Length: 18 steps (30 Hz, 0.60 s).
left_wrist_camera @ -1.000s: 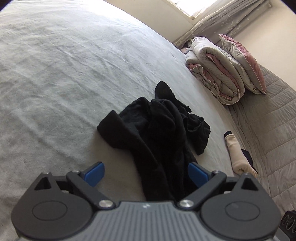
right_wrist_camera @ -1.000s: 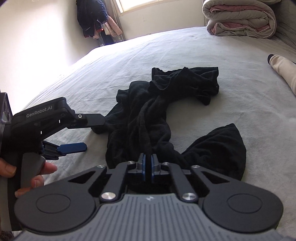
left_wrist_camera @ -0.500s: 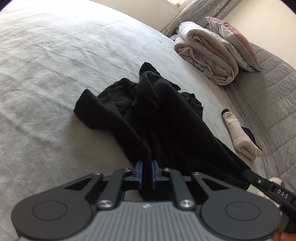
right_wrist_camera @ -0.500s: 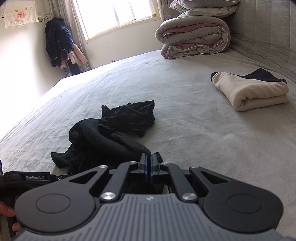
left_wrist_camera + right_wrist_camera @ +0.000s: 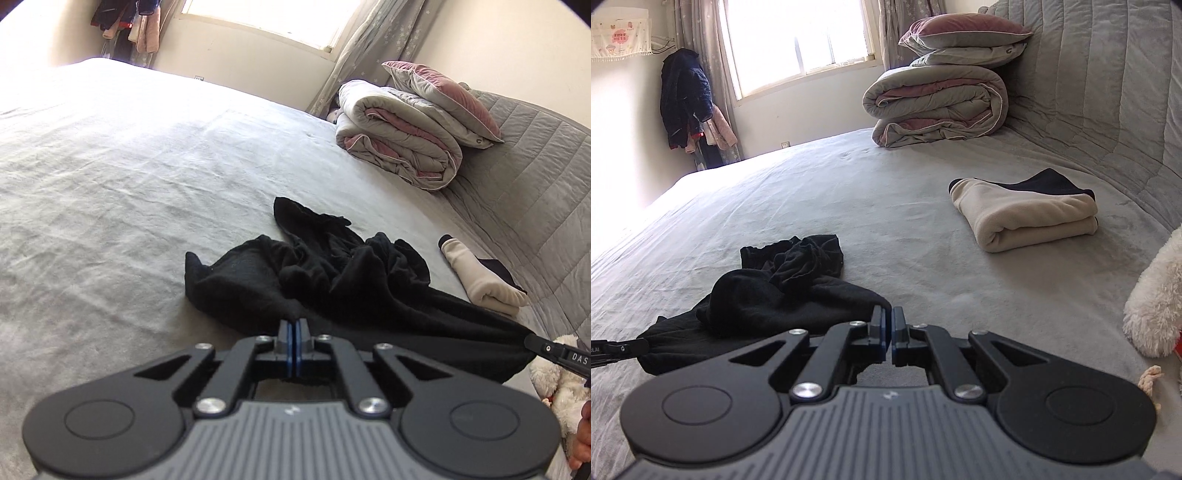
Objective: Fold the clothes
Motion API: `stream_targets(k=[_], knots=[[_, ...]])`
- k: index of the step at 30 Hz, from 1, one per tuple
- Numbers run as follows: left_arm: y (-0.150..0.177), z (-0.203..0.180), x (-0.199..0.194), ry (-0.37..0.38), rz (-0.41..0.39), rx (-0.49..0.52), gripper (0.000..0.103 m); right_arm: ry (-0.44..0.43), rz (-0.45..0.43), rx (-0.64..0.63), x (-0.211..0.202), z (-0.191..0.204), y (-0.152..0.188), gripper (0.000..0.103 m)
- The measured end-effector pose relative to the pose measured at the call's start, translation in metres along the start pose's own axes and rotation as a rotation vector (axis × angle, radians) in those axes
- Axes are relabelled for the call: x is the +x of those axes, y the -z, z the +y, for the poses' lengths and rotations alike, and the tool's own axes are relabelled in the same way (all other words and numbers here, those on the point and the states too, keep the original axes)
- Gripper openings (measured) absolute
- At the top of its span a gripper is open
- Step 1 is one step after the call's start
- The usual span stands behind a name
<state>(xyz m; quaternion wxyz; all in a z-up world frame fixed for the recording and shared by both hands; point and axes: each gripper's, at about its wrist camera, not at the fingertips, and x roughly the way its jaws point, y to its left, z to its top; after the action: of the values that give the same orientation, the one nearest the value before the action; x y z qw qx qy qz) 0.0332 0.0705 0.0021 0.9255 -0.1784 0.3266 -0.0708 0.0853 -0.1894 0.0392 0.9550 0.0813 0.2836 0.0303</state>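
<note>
Left tool [image 5: 294,341]: jaws pressing together on one edge of the black garment [image 5: 332,273]. Right tool [image 5: 888,338]: jaws pinching the opposite edge of the same garment [image 5: 783,295], with only a sliver of a gap showing. Between the two tools the cloth edge is stretching out low over the grey bed [image 5: 110,192], while the rest is lying bunched on the bed farther from them. A folded cream garment [image 5: 1027,218] is resting well apart near the quilted headboard [image 5: 1108,92]. A rolled duvet [image 5: 938,107] is carrying pillows [image 5: 964,35] by the window [image 5: 798,37]. A white plush toy [image 5: 1156,299] is sitting at the right.
</note>
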Motion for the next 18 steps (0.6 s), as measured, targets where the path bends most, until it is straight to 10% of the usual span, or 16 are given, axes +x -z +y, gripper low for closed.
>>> stream_targets(k=[18], knots=[[0.061,-0.007,-0.08,0.223,0.14,0.144,0.001,-0.111,0.097,-0.082,-0.069,-0.016,0.04,0.003]])
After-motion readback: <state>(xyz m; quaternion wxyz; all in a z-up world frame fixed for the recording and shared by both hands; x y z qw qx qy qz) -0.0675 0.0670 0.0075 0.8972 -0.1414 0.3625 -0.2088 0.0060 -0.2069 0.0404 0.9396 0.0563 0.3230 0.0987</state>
